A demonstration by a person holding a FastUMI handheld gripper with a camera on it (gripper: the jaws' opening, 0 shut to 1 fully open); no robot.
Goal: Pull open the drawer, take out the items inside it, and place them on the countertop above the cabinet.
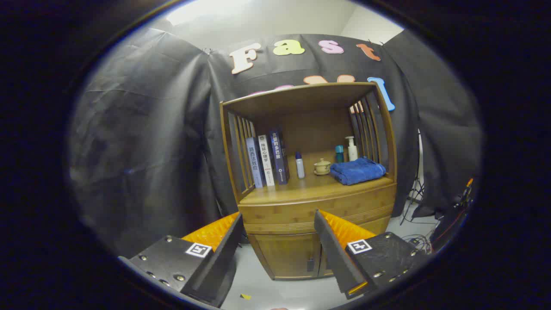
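Wooden cabinet (pixel 316 202) stands ahead, well apart from the gripper (pixel 277 224), whose fingers are spread wide with nothing between them. Drawer (pixel 318 214) under the countertop (pixel 310 187) looks closed. Approach stage; next move calls for closing in on the drawer front.

Smooth, satin-finished wooden cabinet (pixel 275 211); soft terry cloth towel (pixel 357 170) (folded); 3 glossy paper-covered books (pixel 267 159).

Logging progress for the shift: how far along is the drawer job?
Nothing looks done: the drawer is shut. The gripper is open and empty, its fingers short of the cabinet. All is left: pulling it open, moving items to the countertop.
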